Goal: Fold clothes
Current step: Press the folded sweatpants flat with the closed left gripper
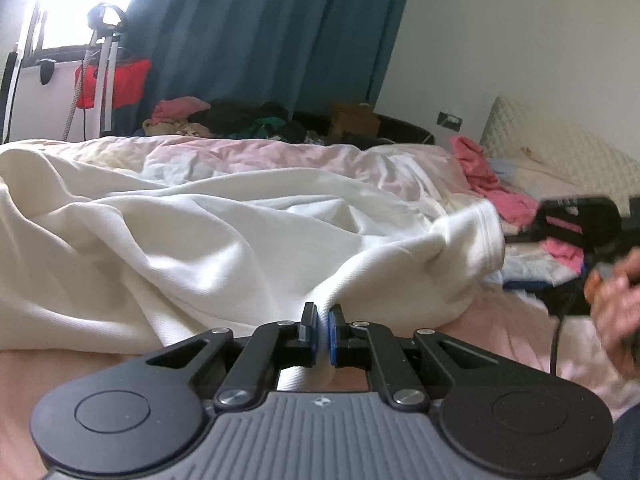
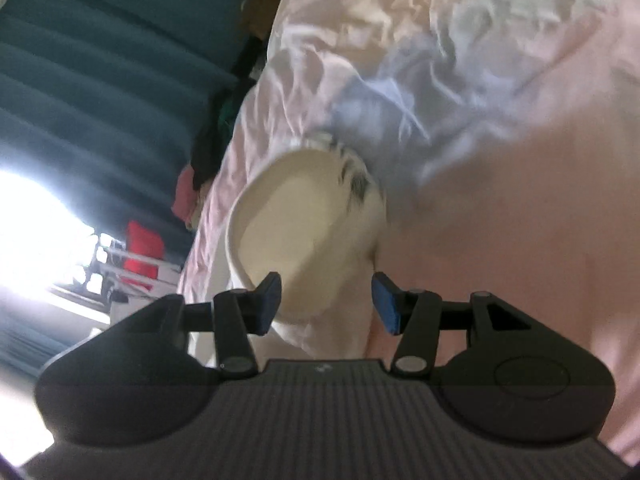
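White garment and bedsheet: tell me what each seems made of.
White garment: looks like matte cotton knit, with a fine ribbed texture and a stitched hem, soft thick folds. Bedsheet: pale pink, thinner woven fabric with a slight sheen and sharp small creases, possibly cotton or a blend.

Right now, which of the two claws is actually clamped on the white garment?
The left claw: its jaws are pinched together on a fold of the white garment. The right claw is spread open around the sleeve opening, gripping nothing.

Left gripper [image 1: 322,330] and right gripper [image 2: 325,304]: black linkage arms, silver screws, blue finger pads [image 2: 385,307], grey ribbed housing; blurred bare hand [image 1: 616,300], possibly with a black cable.
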Demonstrator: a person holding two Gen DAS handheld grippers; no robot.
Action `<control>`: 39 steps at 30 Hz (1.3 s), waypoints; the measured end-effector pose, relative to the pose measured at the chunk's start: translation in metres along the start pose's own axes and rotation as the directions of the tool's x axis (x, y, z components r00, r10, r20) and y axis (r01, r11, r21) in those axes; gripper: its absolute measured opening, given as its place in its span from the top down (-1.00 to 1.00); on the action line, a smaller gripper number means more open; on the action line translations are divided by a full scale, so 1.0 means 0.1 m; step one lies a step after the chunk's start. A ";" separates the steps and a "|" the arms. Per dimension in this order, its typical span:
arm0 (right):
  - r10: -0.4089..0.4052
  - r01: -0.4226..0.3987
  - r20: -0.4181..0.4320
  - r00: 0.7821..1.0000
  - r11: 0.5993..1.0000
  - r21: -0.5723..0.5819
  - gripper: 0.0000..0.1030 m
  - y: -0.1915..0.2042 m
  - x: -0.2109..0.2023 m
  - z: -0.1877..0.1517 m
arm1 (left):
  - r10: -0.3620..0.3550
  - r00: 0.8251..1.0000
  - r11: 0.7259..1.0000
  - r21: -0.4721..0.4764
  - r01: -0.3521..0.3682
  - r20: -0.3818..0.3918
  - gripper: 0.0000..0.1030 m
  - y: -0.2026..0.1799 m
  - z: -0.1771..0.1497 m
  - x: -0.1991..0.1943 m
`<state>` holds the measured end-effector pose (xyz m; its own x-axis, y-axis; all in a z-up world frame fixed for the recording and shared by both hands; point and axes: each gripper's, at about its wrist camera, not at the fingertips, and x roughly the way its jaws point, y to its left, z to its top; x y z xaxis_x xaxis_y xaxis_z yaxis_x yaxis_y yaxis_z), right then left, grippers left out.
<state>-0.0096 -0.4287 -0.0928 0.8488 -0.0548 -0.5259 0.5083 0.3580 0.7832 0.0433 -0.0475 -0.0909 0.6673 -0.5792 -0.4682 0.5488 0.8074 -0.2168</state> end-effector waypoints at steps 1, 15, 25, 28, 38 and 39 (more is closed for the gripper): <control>-0.007 0.007 0.012 1.000 1.000 -0.011 -0.04 0.02 -0.03 -0.06 | 0.000 1.000 1.000 -0.010 0.000 0.000 0.88 0.02 0.01 0.00; -0.065 0.082 0.068 0.996 0.952 -0.296 -0.05 0.50 0.06 -0.13 | -0.005 1.000 1.000 -0.019 0.006 0.015 0.87 0.01 0.01 -0.01; -0.110 0.136 0.090 0.990 0.925 -0.355 0.86 0.55 0.15 0.01 | -0.012 0.999 1.000 0.013 0.011 0.045 0.88 -0.09 0.00 -0.09; -0.087 0.155 0.210 0.974 0.930 -0.332 0.86 0.52 -0.06 0.10 | -0.032 0.998 0.999 0.019 0.031 0.048 0.88 -0.16 -0.04 -0.11; -0.198 0.230 0.210 0.958 0.962 -0.144 0.77 0.13 -0.13 0.35 | -0.058 0.998 0.992 0.114 0.061 -0.027 0.86 -0.38 -0.26 0.04; -0.209 0.233 0.194 0.958 0.966 -0.110 0.74 0.07 -0.14 0.34 | -0.055 0.998 0.992 0.114 0.059 -0.037 0.86 -0.38 -0.27 0.05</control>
<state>-0.0124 -0.4574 -0.0685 0.7354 -0.3085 -0.6033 0.6730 0.4361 0.5974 0.0126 -0.0780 -0.1087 0.6171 -0.6185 -0.4865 0.6411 0.7537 -0.1449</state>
